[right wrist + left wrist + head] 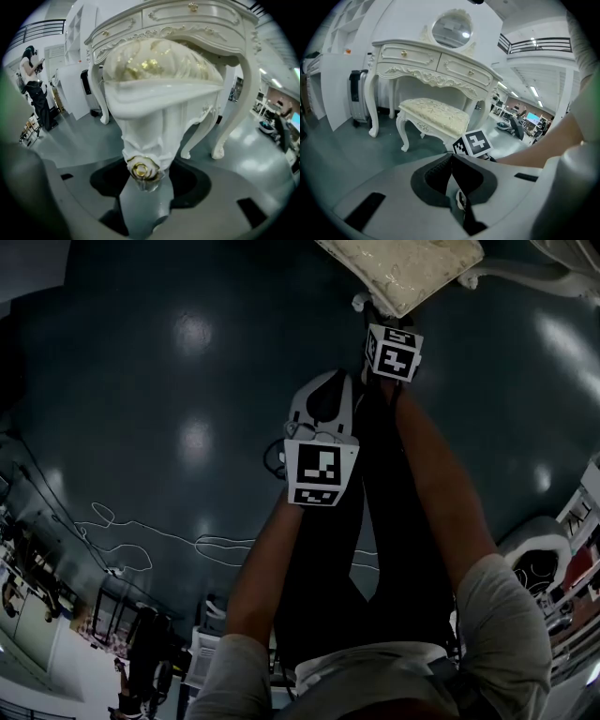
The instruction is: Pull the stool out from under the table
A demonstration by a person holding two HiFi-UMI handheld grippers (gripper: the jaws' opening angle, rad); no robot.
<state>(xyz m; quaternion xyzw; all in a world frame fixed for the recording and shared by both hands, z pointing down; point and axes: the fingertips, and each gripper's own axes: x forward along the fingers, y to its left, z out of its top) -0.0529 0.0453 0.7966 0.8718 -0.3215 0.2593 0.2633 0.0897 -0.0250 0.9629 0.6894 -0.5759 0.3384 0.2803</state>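
Observation:
The white carved stool (pixel 436 117) with a cream cushion stands in front of the white dressing table (pixel 436 61), mostly out from under it. In the right gripper view, the stool's corner leg (pixel 150 126) with its gold rose ornament fills the gap between the jaws of my right gripper (pixel 147 177), which is shut on it with the jaws wide. From the head view, my right gripper (pixel 380 322) meets the stool (pixel 403 273) at its near corner. My left gripper (pixel 451 158) is shut on nothing and hangs back (pixel 323 401), behind the right one.
A dark suitcase-like case (pixel 358 96) and a white panel (pixel 335 89) stand left of the table. A person (pixel 33 84) stands far off on the left. A thin cable (pixel 141 540) lies on the dark floor behind me. White equipment (pixel 539 559) sits at my right.

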